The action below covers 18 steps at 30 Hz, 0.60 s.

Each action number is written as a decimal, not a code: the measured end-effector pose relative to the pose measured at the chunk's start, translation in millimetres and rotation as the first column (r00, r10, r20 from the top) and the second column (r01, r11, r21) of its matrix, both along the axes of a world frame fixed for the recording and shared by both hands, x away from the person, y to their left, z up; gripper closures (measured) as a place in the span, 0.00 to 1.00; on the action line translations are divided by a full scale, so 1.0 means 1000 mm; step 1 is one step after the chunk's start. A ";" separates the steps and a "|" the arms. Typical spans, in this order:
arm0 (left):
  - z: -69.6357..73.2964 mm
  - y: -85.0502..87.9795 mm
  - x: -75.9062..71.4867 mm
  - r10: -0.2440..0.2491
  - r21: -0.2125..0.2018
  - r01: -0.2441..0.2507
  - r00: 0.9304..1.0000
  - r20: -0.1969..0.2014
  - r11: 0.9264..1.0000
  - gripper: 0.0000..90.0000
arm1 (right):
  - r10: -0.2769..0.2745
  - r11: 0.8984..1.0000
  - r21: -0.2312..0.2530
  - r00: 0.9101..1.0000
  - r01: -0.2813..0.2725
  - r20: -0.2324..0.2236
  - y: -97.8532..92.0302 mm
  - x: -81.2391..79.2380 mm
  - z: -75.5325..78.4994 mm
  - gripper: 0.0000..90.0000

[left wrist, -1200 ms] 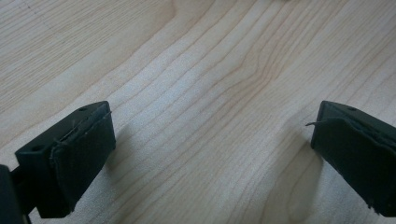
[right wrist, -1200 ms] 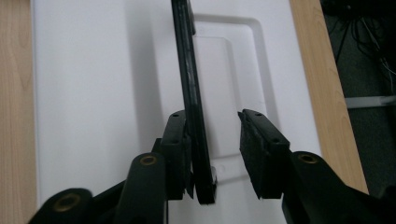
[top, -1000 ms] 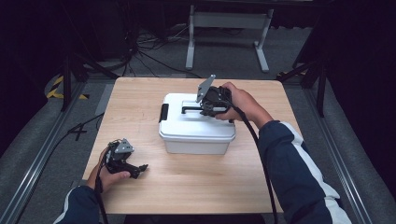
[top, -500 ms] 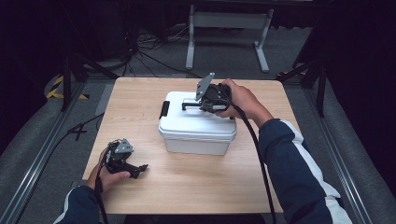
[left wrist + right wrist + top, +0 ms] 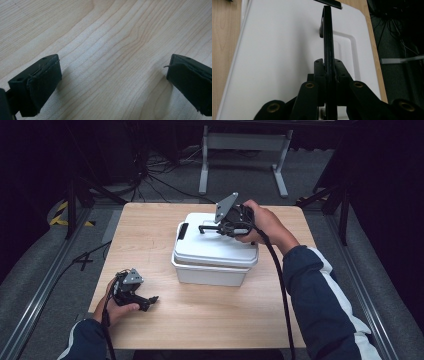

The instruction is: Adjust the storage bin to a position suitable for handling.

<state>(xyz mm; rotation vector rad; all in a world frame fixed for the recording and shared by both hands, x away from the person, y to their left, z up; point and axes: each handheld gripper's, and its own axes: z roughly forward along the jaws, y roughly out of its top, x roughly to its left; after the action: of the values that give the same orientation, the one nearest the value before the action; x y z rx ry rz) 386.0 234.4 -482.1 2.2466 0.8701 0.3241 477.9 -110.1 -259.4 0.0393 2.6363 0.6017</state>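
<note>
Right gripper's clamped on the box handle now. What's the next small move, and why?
Probably lift straight up a little. The right gripper is shut on the black handle, raised upright over the white lid. The left gripper rests open on the table, away from the box.

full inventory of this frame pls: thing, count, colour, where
Table: 1, light wood, centre of the high view.
Box: 1, white, with lid, middle of the table.
Handle: 1, black, on the box lid, raised on edge.
Latch: 1, black, left end of the lid.
Metal stand: 1, grey, on the floor beyond the table.
Cables: several, black, on the floor behind the table.
Striped tape: 1 patch, yellow and black, on the floor to the left.
Left gripper: 1, black, near-left of the table, jaws open over bare wood.
Right gripper: 1, black, over the lid, jaws shut on the handle.
Sleeves: 2, navy with white stripes, bottom edge.
</note>
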 end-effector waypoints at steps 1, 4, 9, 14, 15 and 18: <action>0.000 0.000 0.000 0.000 0.000 0.000 1.000 0.000 1.000 0.00 | -0.005 1.000 0.001 1.000 0.005 -0.003 -0.001 -0.001 0.001 0.93; 0.000 0.000 0.000 0.000 0.000 0.000 1.000 0.000 1.000 0.00 | 0.012 1.000 0.013 1.000 -0.012 0.004 -0.003 -0.002 0.003 0.93; 0.000 0.000 0.000 0.000 -0.001 0.000 1.000 -0.004 1.000 0.00 | 0.018 1.000 0.025 1.000 -0.018 0.014 -0.008 -0.006 0.008 0.93; 0.000 0.000 0.000 0.001 -0.002 -0.001 1.000 -0.004 1.000 0.00 | 0.021 0.999 0.032 1.000 -0.022 0.022 -0.014 -0.010 0.012 0.93; 0.000 0.000 0.000 0.000 0.000 0.000 1.000 0.000 1.000 0.00 | 0.022 0.999 0.032 0.999 -0.023 0.025 -0.016 -0.011 0.013 0.93; 0.000 0.000 0.000 0.000 0.000 0.000 1.000 0.000 1.000 0.00 | 0.014 0.999 0.046 0.999 -0.016 0.029 -0.023 -0.014 0.016 0.93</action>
<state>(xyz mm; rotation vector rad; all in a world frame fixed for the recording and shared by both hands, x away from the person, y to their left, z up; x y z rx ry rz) 386.0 234.4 -482.1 2.2470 0.8702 0.3239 464.2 -132.7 -243.4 0.0246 2.5973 0.6635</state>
